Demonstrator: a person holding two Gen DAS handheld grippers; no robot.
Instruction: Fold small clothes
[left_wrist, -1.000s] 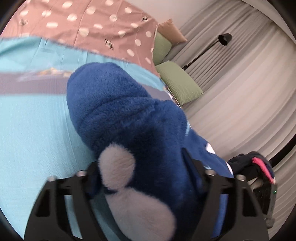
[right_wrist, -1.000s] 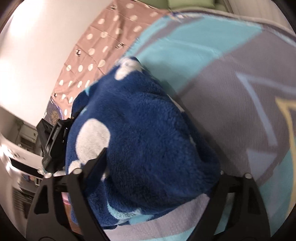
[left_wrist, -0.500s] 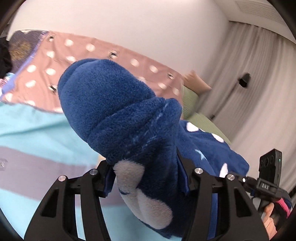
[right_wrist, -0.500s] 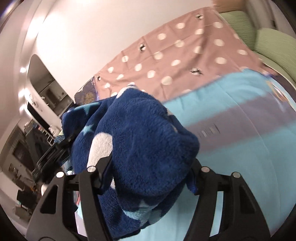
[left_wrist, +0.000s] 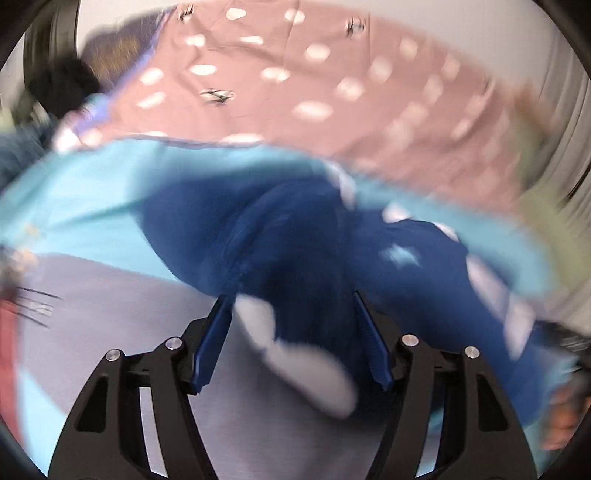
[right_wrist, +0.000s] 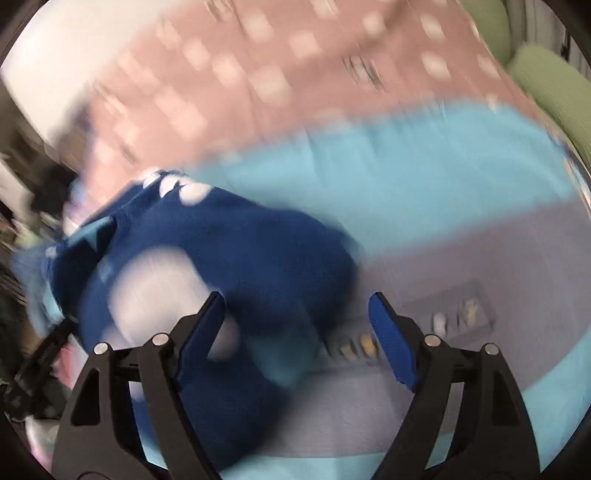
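Both shots are pretty smeared, so only the big stuff reads. Up close in the left view, the left gripper (left_wrist: 291, 332) has its jaws opening. The blue fleece garment (left_wrist: 295, 236) with white spots bunches up between the blue pads; the right pad looks buried in the fleece and the left one sits just beside a white patch, but with the blur I can't tell if they press on it.

In the right view, the right gripper (right_wrist: 295, 325) is opening too. Its left pad sits against the garment (right_wrist: 229, 251), while the right pad stands clear over the blanket (right_wrist: 424, 192), so nothing is pinched there.

The garment lies heaped on the turquoise and grey blanket (left_wrist: 85, 206). Past that is a pink sheet (left_wrist: 332, 96) with white dots, and green pillows (right_wrist: 550, 85) sit at the far right edge.
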